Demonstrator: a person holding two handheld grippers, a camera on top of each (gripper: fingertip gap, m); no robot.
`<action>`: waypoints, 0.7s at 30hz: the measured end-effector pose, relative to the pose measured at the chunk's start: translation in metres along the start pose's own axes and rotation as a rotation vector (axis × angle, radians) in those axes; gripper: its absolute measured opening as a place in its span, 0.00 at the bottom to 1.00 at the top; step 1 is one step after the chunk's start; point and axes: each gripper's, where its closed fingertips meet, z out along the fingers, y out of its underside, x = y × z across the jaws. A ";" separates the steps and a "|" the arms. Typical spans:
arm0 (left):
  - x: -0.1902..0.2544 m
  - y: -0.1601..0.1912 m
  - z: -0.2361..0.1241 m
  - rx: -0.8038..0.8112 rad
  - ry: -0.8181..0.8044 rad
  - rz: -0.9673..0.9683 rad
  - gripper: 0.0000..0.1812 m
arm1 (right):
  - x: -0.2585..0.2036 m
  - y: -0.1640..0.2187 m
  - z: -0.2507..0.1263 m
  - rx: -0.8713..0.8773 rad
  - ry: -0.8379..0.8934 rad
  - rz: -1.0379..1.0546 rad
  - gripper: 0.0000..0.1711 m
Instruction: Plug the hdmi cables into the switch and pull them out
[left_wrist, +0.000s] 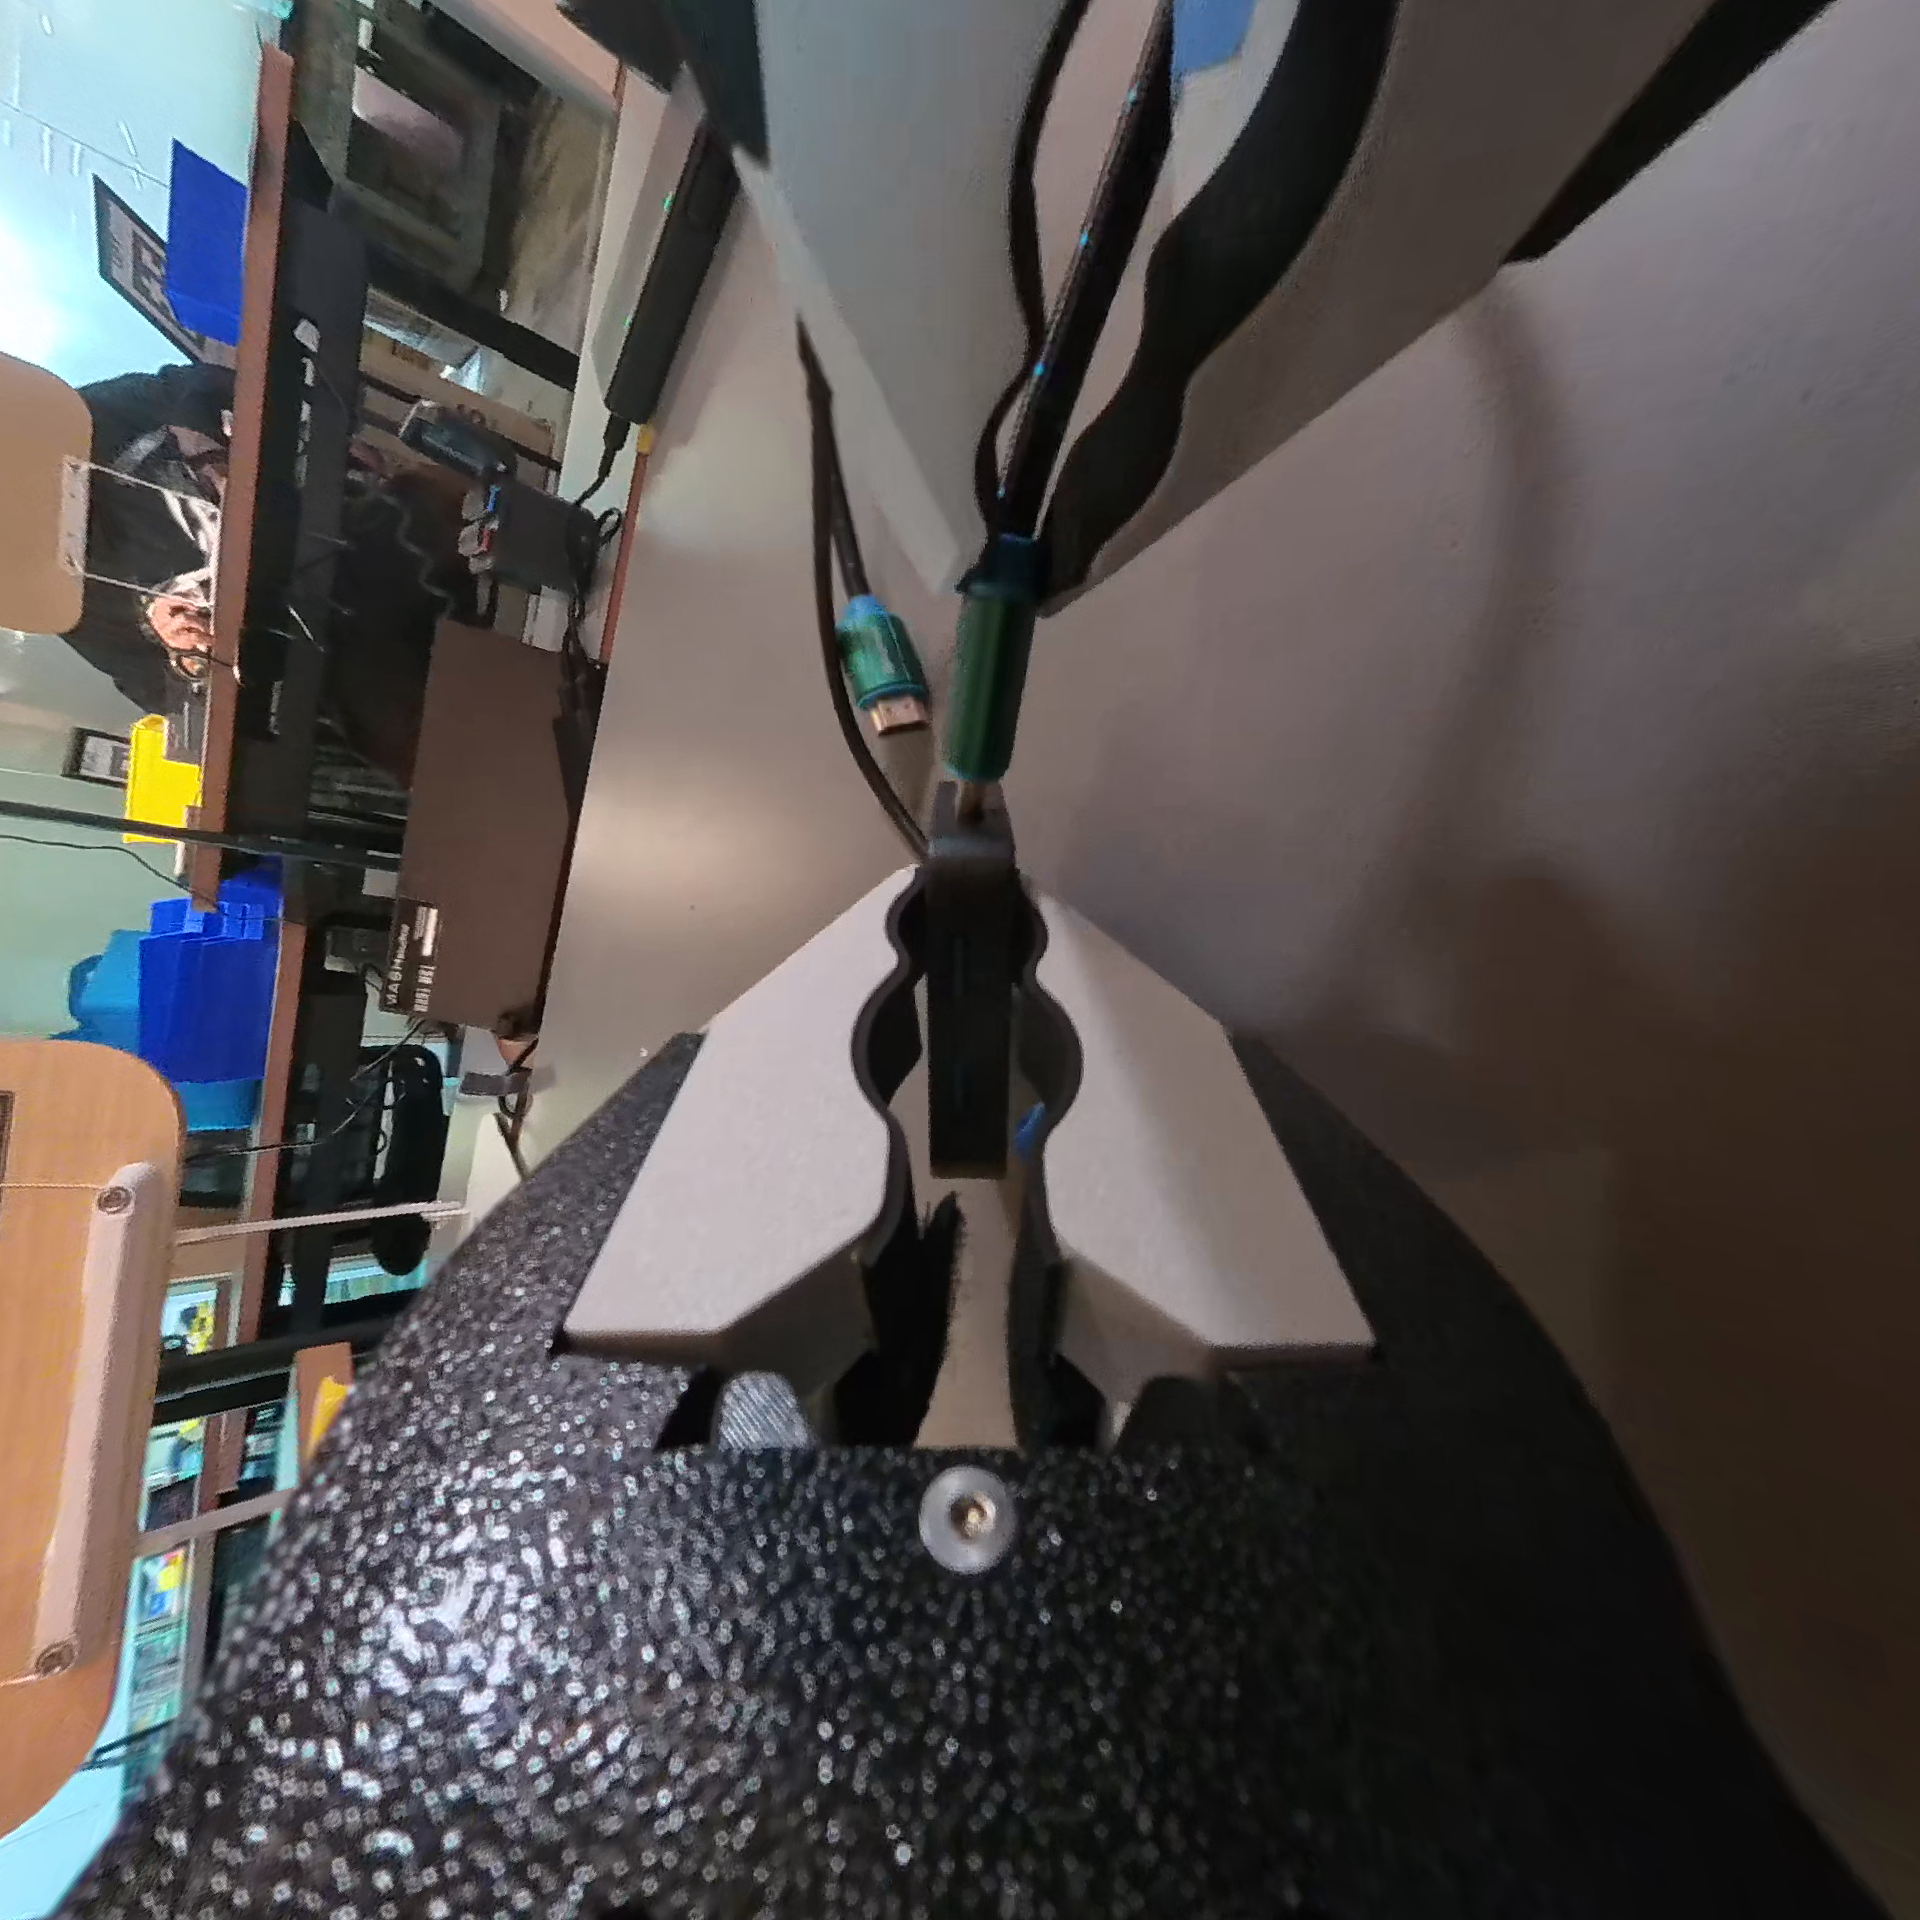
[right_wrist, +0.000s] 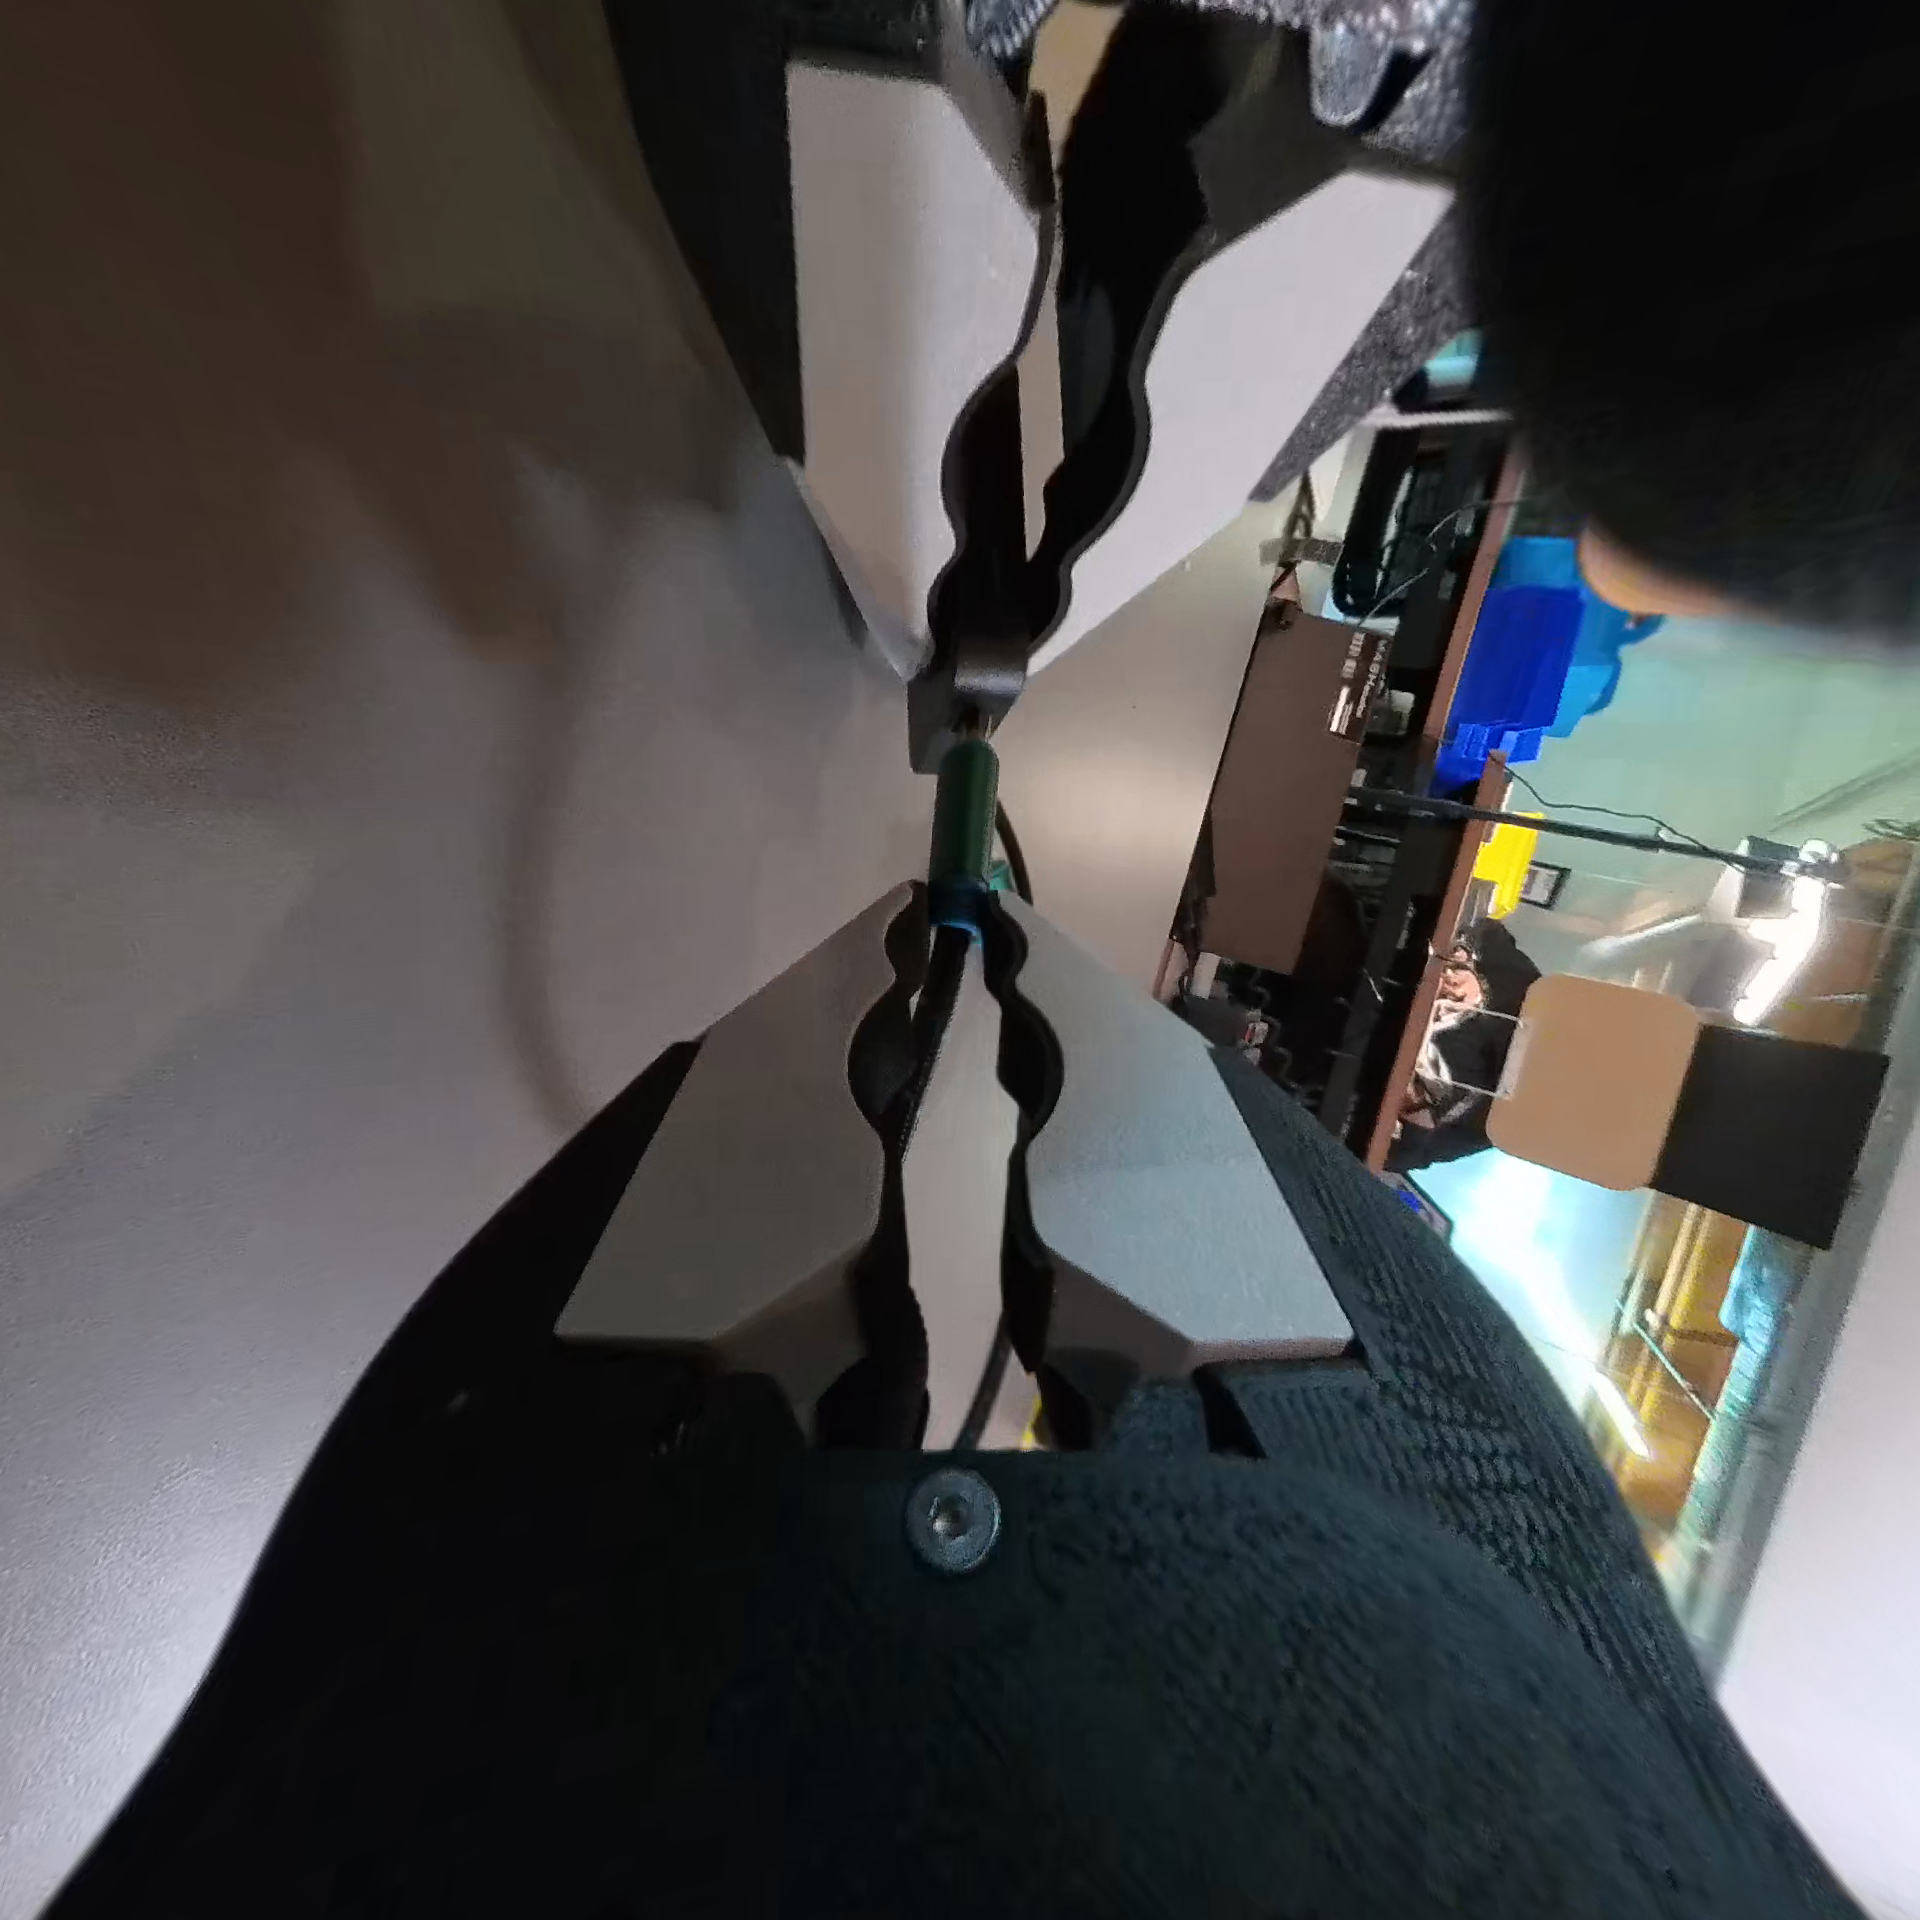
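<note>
Gripping the small black box-shaped HDMI switch (left_wrist: 969, 997) between its wavy black pads, the left tool (left_wrist: 968, 935) is closed down to the width of the box and holds it edge-on above the pale grey bench (left_wrist: 1455, 831). A green-shelled HDMI plug (left_wrist: 982, 691) meets the far end of the switch, its metal tip at the port; how deep it sits cannot be told. To the left of it on the bench lies a second, loose teal HDMI connector (left_wrist: 883, 665) with a gold tip, on its own black cable.

On the right, the right tool (right_wrist: 951, 914) is nearly closed, its fingertips pinching the blue strain-relief collar (right_wrist: 958, 914) at the back of the green plug, with the black cable (right_wrist: 925, 1039) running back between its fingers. Beyond the plug, the left tool faces it, clamped on the switch.
</note>
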 end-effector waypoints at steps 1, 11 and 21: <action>0.000 0.000 0.000 0.005 0.005 -0.009 0.06 | 0.001 0.000 0.001 0.012 0.001 0.009 0.04; -0.003 0.004 -0.001 0.017 0.028 -0.033 0.06 | -0.002 -0.015 -0.003 0.070 0.021 -0.183 0.04; 0.003 -0.001 -0.002 0.025 0.037 0.061 0.06 | -0.002 -0.006 -0.003 0.097 -0.021 -0.120 0.04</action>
